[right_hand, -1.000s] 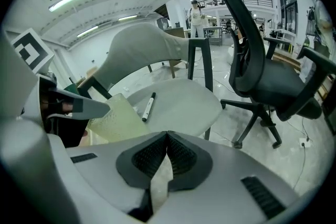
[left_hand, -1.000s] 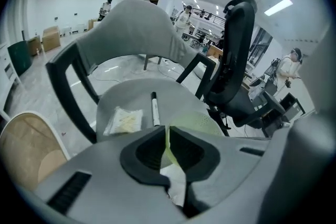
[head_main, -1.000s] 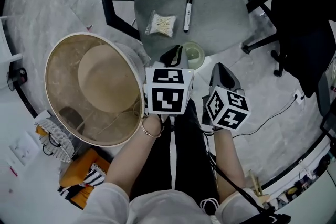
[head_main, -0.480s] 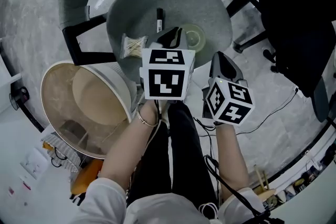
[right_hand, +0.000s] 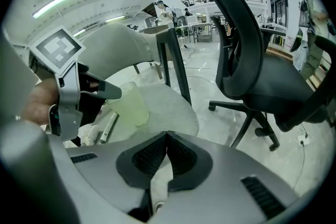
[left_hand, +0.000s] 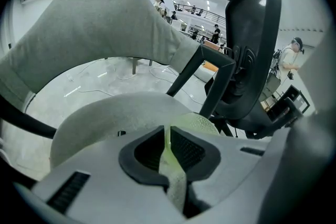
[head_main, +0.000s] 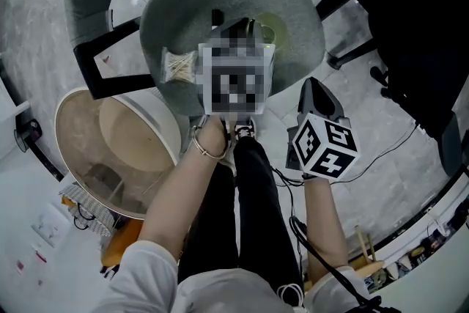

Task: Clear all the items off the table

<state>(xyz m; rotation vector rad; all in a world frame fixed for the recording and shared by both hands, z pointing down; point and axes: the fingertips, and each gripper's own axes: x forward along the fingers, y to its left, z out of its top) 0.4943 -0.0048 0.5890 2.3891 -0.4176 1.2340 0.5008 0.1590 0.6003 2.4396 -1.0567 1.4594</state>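
1. Head view: the left gripper [head_main: 248, 27] is held over the grey chair seat [head_main: 300, 11] and is closed on the rim of a pale green cup [head_main: 272, 30] near the seat's middle. A bag of cotton swabs [head_main: 178, 66] is laid on the seat's left part. A black pen [head_main: 217, 16] is largely hidden behind the gripper. The right gripper [head_main: 313, 88] is held off the seat's near edge, over the floor. A round white bin [head_main: 170, 124] is stood just beside the seat at the left, and a black office chair [head_main: 425, 26] is seen at the right.
2. Left gripper view: the jaws are clamped on the thin cup wall [left_hand: 167, 147]. The grey backrest [left_hand: 94, 29] fills the upper left, and the office chair [left_hand: 252, 44] blocks the right.
3. Right gripper view: the jaws are pressed together with nothing between them. Ahead, the cup [right_hand: 130, 106] is held tilted by the left gripper [right_hand: 114, 93] over the seat [right_hand: 168, 107]. Whether its base touches the seat cannot be told. The pen [right_hand: 108, 127] is laid just beside the cup.
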